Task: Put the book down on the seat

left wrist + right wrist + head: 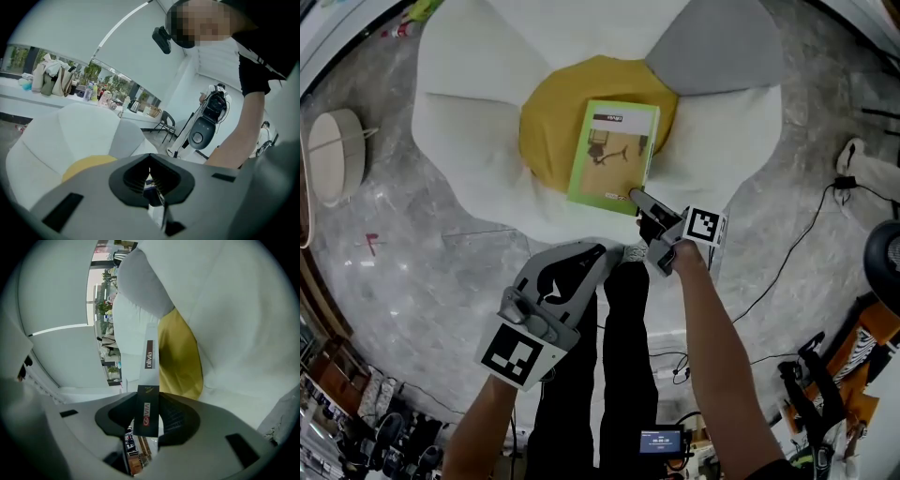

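Observation:
The book (612,155), green-edged with a tan cover, hovers over the yellow seat cushion (546,122) of a white flower-shaped chair (469,141). My right gripper (639,199) is shut on the book's near corner. In the right gripper view the book (150,357) stands edge-on between the jaws of the right gripper (149,413), with the yellow cushion (180,362) behind it. My left gripper (598,253) hangs lower left of the book, apart from it. In the left gripper view, the left gripper (151,180) has its jaws together with nothing in them, and the cushion (86,164) lies beyond.
A grey petal cushion (717,47) forms the chair's back right. A round pale stool (336,155) stands on the marble floor at left. Cables (806,234) trail at right. The person's black-trousered legs (614,375) stand before the chair. A black chair (166,124) and a white machine (206,122) stand farther off.

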`<state>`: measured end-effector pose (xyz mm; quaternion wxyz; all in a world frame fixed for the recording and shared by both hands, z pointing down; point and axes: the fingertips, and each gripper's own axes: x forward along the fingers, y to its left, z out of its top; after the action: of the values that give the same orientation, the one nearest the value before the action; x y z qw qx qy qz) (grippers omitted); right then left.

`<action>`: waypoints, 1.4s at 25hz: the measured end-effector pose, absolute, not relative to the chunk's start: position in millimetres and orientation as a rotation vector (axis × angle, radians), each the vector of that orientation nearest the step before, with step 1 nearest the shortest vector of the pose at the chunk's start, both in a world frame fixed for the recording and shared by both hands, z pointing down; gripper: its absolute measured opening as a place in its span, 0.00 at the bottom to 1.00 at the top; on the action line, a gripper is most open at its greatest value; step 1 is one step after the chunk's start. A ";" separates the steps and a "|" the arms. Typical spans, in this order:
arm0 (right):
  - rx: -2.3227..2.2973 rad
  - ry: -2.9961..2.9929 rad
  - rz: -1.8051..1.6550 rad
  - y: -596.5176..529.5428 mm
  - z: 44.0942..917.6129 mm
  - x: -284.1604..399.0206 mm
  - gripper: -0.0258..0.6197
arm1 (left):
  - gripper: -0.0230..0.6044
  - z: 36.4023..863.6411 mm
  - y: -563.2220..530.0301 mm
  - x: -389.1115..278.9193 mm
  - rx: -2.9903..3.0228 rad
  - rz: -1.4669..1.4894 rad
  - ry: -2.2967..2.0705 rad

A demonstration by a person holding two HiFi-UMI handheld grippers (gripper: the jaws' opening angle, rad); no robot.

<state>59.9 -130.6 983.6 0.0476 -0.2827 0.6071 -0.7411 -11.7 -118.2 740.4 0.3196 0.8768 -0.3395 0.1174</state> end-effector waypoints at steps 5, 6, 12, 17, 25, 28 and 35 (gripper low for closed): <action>-0.910 1.836 -2.267 -131.7 990.5 65.3 0.28 | 0.06 745.3 -115.2 -17.5 2.296 0.307 -0.884; -0.961 1.819 -2.271 -131.3 995.3 70.0 0.28 | 0.06 745.6 -114.9 -19.2 2.294 0.306 -0.882; -1.107 1.777 -2.307 -130.9 1012.4 85.8 0.28 | 0.06 748.2 -115.5 -25.1 2.288 0.309 -0.884; -1.141 1.837 -2.401 -123.8 1021.3 82.8 0.31 | 0.06 748.3 -115.8 -24.8 2.284 0.333 -0.916; -1.306 1.954 -2.452 -115.8 1040.3 79.2 0.35 | 0.06 755.6 -119.9 -38.2 2.266 0.324 -0.952; -1.379 2.048 -2.468 -112.4 1046.8 86.4 0.40 | 0.06 756.3 -122.5 -37.9 2.258 0.315 -0.958; -1.366 2.103 -2.472 -110.9 1048.1 89.5 0.41 | 0.06 759.3 -123.8 -31.9 2.259 0.315 -0.935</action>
<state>89.5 -110.9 1048.1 -0.1889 -0.3809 0.5865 -0.6894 -31.9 -123.8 759.3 0.3318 0.8646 -0.3576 0.1205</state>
